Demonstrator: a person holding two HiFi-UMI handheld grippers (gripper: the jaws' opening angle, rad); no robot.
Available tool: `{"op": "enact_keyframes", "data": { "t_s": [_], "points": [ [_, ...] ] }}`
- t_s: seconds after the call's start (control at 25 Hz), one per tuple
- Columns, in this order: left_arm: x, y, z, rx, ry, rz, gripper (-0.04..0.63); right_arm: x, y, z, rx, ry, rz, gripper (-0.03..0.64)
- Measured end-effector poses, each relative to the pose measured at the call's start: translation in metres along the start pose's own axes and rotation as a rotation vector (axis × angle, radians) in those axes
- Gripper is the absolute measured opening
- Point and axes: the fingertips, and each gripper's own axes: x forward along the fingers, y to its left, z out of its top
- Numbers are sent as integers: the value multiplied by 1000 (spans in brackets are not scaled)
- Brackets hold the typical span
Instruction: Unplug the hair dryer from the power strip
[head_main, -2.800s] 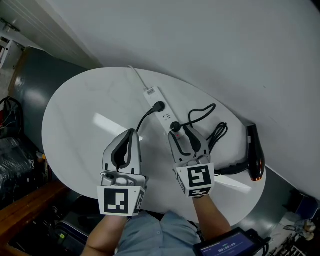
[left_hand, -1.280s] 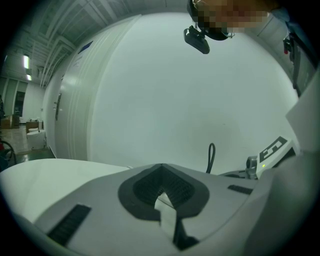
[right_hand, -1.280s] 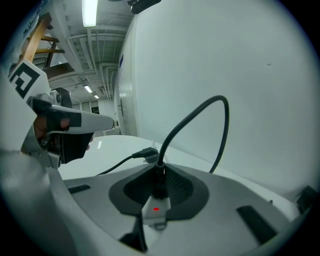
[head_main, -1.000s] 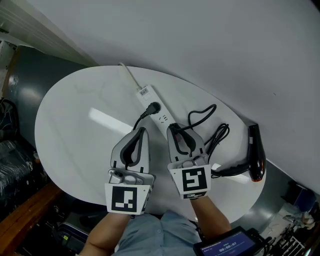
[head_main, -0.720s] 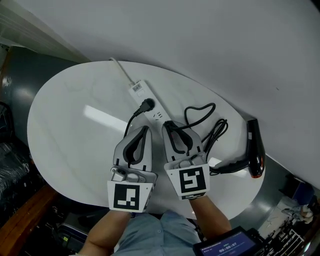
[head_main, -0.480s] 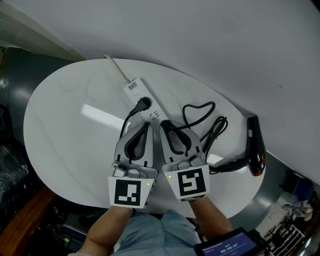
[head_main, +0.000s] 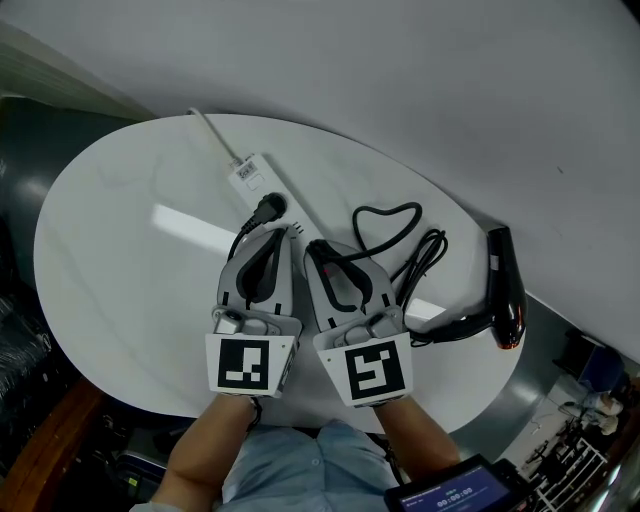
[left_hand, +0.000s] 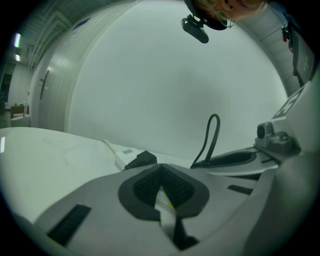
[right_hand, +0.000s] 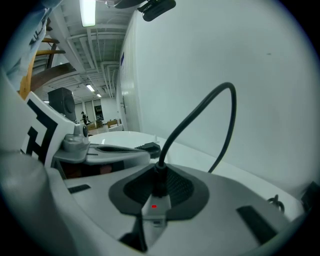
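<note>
White power strip (head_main: 250, 180), white table (head_main: 120, 270), black hair dryer (head_main: 503, 290), black plug (right_hand: 159, 181) and cord (head_main: 385, 214).

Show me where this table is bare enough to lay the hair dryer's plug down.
Widest bare patch: the table left of the power strip. A smaller one lies between it and the cord loops, toward the far rim. Crowded: the right side, cord through hair dryer.

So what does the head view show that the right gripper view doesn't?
Only the head view: the hair dryer in full at the table edge, and the whole power strip. Only the right gripper view: a small red light between the right gripper's fingers, which pinch the plug. Both: the plug's looping black cord and the left gripper.
</note>
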Motion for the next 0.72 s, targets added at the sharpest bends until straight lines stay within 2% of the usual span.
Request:
{"op": "enact_keyframes", "data": {
  "t_s": [0.16,0.28,0.4,0.48,0.72],
  "points": [
    [2,1,-1,-8,-2,1,-2,-2,1,-2,-13,19,9,52],
    [4,-2,2,-63,-8,-1,-2,-2,0,-3,-6,18,8,52],
    [5,-4,-2,-1,6,-21,-2,-2,1,-5,-20,39,14,52],
    [9,-11,0,13,8,-33,-2,-3,2,-5,-25,50,15,52],
    [11,-11,0,-22,41,-64,-2,-3,3,-4,-15,57,13,52]
  ]
}}
